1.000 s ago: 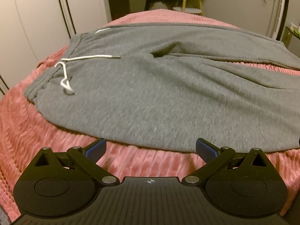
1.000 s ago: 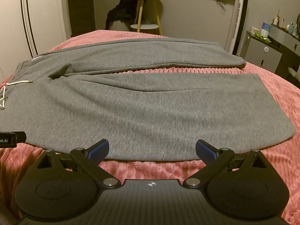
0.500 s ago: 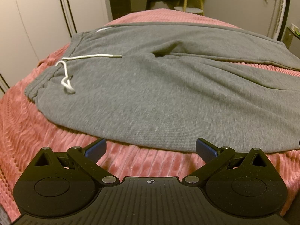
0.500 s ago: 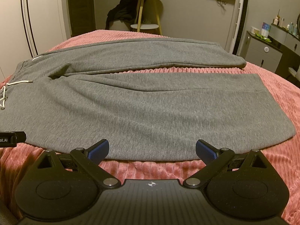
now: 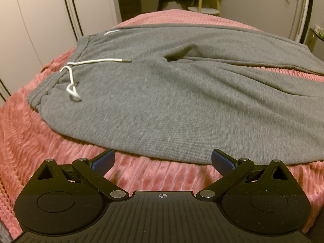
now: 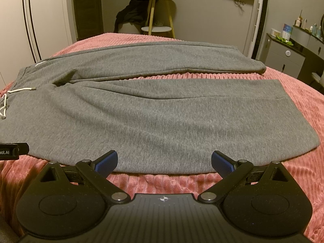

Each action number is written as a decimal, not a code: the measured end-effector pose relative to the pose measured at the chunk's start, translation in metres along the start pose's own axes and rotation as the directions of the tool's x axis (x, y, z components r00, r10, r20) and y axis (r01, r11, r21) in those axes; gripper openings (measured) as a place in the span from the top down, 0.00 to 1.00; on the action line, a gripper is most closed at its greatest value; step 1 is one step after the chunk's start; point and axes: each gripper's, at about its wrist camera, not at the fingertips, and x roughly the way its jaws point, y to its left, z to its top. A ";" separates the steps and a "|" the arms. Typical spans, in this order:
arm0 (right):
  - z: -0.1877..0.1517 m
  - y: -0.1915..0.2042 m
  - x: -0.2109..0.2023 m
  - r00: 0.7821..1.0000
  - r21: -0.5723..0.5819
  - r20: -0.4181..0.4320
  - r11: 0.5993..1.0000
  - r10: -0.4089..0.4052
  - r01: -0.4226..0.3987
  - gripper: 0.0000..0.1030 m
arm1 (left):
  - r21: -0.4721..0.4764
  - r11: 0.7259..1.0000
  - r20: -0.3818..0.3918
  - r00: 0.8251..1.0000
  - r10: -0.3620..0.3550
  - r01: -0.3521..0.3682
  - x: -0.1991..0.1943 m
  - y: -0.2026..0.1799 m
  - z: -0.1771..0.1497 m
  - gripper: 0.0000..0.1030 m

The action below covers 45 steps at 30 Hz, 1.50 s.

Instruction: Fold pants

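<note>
Grey sweatpants (image 5: 172,101) (image 6: 162,109) lie spread flat on a pink ribbed bedspread (image 5: 30,141) (image 6: 299,93), waistband to the left, both legs running right. A white drawstring (image 5: 75,75) (image 6: 6,105) lies loose near the waistband. My left gripper (image 5: 163,160) is open, hovering just short of the near hem below the waist, nothing between its blue pads. My right gripper (image 6: 164,161) is open too, at the near edge of the closer leg, fingertips level with the fabric's edge. The left gripper's body (image 6: 12,151) pokes into the right wrist view at the left.
White wardrobe doors (image 5: 40,20) stand to the left. Beyond the bed are a small wooden side table (image 6: 160,14) with dark clothing draped by it, a white tower unit (image 6: 257,20) and a grey dresser (image 6: 289,54) with bottles on the right.
The left wrist view has shifted very slightly; the pants and both open grippers keep almost the same places.
</note>
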 end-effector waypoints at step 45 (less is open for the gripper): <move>0.000 0.001 0.000 1.000 0.014 0.001 1.000 0.008 -0.008 0.04 | 0.000 1.000 -0.002 1.000 -0.003 0.003 0.000 -0.001 0.001 0.00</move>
